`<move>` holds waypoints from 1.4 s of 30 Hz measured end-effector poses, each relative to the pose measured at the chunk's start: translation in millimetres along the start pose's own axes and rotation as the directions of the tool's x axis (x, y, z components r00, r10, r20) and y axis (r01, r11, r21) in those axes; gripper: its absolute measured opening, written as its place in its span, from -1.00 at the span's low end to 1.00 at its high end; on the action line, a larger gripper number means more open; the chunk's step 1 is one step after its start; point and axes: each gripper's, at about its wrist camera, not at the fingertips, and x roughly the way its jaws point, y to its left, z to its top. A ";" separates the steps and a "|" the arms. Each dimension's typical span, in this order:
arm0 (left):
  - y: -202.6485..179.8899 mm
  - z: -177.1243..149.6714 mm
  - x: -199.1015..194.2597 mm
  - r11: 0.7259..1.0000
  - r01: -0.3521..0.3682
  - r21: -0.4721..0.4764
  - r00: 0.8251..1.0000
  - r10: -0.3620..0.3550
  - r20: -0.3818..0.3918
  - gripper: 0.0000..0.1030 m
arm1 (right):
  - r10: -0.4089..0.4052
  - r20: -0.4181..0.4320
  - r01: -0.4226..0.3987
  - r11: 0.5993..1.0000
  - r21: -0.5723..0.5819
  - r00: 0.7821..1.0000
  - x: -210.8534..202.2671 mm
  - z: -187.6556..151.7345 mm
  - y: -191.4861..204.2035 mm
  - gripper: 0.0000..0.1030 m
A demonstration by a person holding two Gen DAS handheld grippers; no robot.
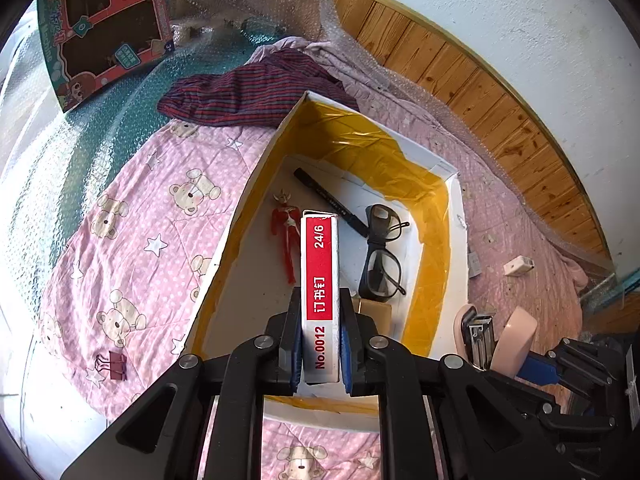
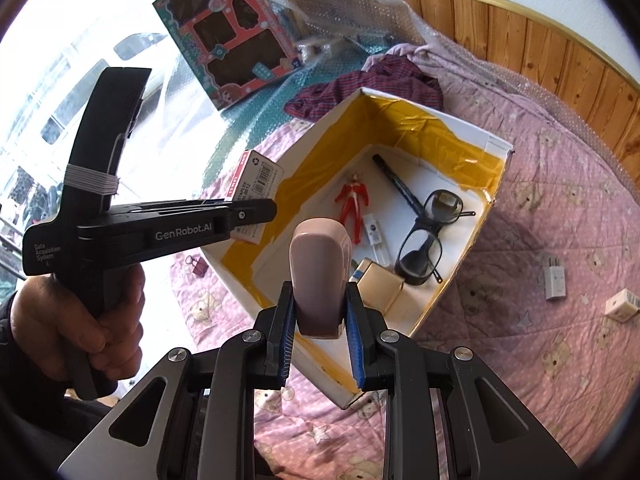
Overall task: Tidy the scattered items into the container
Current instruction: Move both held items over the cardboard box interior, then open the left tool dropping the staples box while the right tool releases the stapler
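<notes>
Small print on white plastic tube point(image 2: 378, 236) beside red toy figure point(image 2: 352, 204): too small to read. Beige cardboard box point(image 1: 378, 312) at six o'clock inside yellow-taped white carton point(image 1: 436, 208): mostly hidden behind left gripper point(image 1: 320, 344). Pink stapler point(image 1: 494, 340): lower end hidden.

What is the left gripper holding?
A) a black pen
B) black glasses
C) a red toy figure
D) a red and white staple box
D: the left gripper is shut on the staple box, held over the box, while the toy figure, glasses and pen already lie inside it.
</notes>
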 end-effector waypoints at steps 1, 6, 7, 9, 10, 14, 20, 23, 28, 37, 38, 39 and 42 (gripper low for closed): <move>0.1 -0.4 2.9 1.000 -0.003 0.003 1.000 0.003 -0.009 -0.70 | -0.001 -0.012 0.001 1.000 -0.001 1.000 2.9 -0.7 -0.2 -0.53; -3.4 -4.1 15.2 1.000 -0.013 0.023 0.999 0.014 -0.045 -0.70 | -0.005 -0.058 0.006 1.000 0.014 0.998 16.6 -6.7 -2.9 -0.53; -4.3 -4.6 16.3 1.000 -0.013 0.027 0.999 0.014 -0.048 -0.70 | -0.004 -0.062 0.005 1.000 0.019 0.998 17.8 -7.4 -3.7 -0.53; -5.4 -5.4 17.5 0.999 -0.015 0.033 0.999 0.017 -0.051 -0.70 | -0.004 -0.065 0.006 1.000 0.023 0.998 19.2 -7.4 -4.7 -0.53; -5.3 -5.6 17.9 0.999 -0.015 0.035 0.998 0.017 -0.053 -0.70 | -0.004 -0.066 0.006 1.000 0.022 0.998 19.6 -7.2 -4.7 -0.53; -3.1 -5.7 19.5 0.999 -0.021 0.033 0.998 0.023 -0.059 -0.70 | -0.003 -0.075 0.004 1.000 0.019 0.997 21.9 -6.1 -2.4 -0.53; 0.9 -6.4 25.6 0.999 -0.035 0.028 0.996 0.037 -0.076 -0.70 | 0.001 -0.112 0.001 1.000 0.025 0.994 33.5 -8.6 -3.7 -0.53; 0.7 -7.3 27.9 0.999 -0.036 0.030 0.996 0.039 -0.081 -0.70 | 0.001 -0.128 0.003 0.999 0.033 0.992 39.1 -10.1 -5.7 -0.53; 1.2 -8.3 32.0 0.998 -0.046 0.038 0.995 0.049 -0.088 -0.70 | -0.003 -0.139 0.008 0.999 0.036 0.990 43.3 -10.8 -7.2 -0.53; 4.0 -9.8 38.3 0.998 -0.051 0.028 0.993 0.053 -0.105 -0.69 | -0.008 -0.149 0.015 0.999 0.047 0.989 47.9 -10.6 -11.0 -0.52; 4.1 -9.5 38.5 0.998 -0.052 0.026 0.993 0.055 -0.105 -0.69 | -0.009 -0.147 0.016 0.999 0.050 0.989 47.7 -10.1 -11.7 -0.49; 4.9 -9.2 39.2 0.998 -0.056 0.022 0.993 0.058 -0.107 -0.69 | -0.011 -0.141 0.019 0.998 0.056 0.990 47.1 -9.8 -13.0 -0.47; 10.7 -9.3 43.9 0.997 -0.078 -0.008 0.989 0.076 -0.129 -0.46 | -0.011 -0.128 0.022 0.996 0.082 0.992 44.6 -9.1 -19.9 -0.46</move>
